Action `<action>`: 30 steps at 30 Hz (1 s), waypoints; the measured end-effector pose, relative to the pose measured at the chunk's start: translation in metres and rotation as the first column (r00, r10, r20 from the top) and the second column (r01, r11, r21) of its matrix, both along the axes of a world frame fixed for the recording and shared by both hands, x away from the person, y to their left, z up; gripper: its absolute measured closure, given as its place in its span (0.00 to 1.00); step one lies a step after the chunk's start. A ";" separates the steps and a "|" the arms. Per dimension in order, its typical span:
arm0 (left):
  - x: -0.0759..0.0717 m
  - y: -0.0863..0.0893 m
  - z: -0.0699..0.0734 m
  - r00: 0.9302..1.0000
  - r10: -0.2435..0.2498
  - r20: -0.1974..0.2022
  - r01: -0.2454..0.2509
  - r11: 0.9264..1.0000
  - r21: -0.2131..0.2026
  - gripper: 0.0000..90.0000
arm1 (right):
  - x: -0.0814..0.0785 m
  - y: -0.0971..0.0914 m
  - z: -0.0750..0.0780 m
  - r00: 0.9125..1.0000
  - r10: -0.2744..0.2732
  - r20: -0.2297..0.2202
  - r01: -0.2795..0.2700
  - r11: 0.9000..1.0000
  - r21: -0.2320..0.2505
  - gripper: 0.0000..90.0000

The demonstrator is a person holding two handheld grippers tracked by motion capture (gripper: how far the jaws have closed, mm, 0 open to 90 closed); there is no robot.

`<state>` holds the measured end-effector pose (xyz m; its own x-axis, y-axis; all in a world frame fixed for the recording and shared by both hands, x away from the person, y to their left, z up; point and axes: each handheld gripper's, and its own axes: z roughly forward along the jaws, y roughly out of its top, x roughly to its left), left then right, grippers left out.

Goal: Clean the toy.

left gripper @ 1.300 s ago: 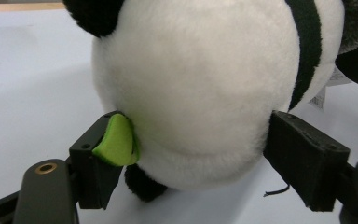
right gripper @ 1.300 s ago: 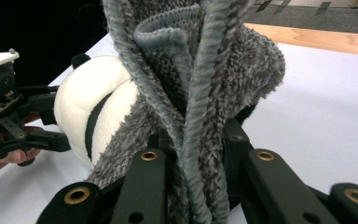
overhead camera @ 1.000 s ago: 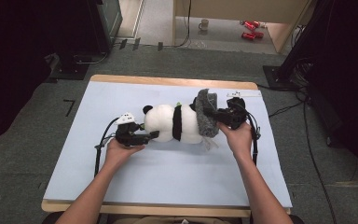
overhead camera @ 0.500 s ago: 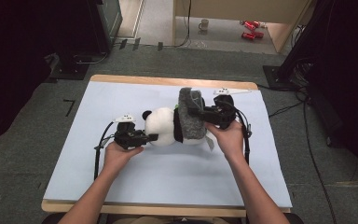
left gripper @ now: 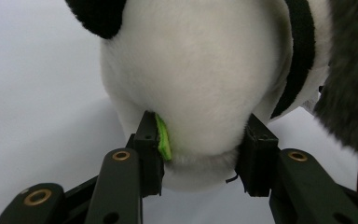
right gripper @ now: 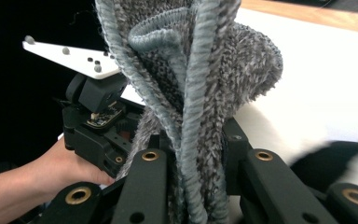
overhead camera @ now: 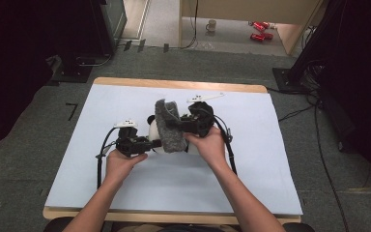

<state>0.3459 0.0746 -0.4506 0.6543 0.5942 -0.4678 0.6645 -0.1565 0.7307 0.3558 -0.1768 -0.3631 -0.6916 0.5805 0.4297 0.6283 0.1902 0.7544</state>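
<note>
At mid-counter (overhead camera: pixel 101 183), left fingers (left gripper: pixel 162 140) have just been closing and pinch the panda toy (overhead camera: pixel 152 133); the right gripper (overhead camera: pixel 178 126) clamps a grey knit cloth (overhead camera: pixel 168 126) being drawn over it. Next, probably pull further.

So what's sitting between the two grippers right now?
The panda and the grey cloth, in the high view: the left gripper clamps the panda, the right gripper grips the cloth.
</note>
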 end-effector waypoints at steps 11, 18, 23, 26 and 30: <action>0.004 -0.002 -0.003 0.999 0.033 -0.025 -0.033 0.999 0.009 0.65 | 0.009 0.024 -0.022 1.000 -0.004 -0.006 0.003 0.992 -0.124 0.86; 0.010 0.002 -0.006 0.997 0.048 -0.052 -0.048 0.999 -0.001 0.65 | 0.011 0.006 -0.021 0.999 -0.037 0.004 0.037 0.984 -0.174 0.86; 0.011 0.001 -0.005 0.999 0.031 -0.033 -0.031 0.999 0.005 0.65 | 0.010 -0.019 -0.022 0.997 -0.078 -0.014 0.075 0.985 -0.154 0.86; 0.011 0.003 -0.006 0.999 0.024 -0.032 -0.024 1.000 0.005 0.65 | 0.008 -0.028 -0.019 0.996 -0.094 -0.008 0.092 0.984 -0.154 0.86; 0.012 0.004 -0.008 0.999 0.023 -0.039 -0.023 1.000 0.000 0.65 | 0.006 -0.039 -0.015 0.994 -0.113 0.003 0.112 0.982 -0.153 0.87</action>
<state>0.3580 0.0791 -0.4582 0.6221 0.6084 -0.4928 0.6956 -0.1407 0.7045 0.3616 -0.2163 -0.3776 -0.6157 0.7137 0.3340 0.6566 0.2303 0.7182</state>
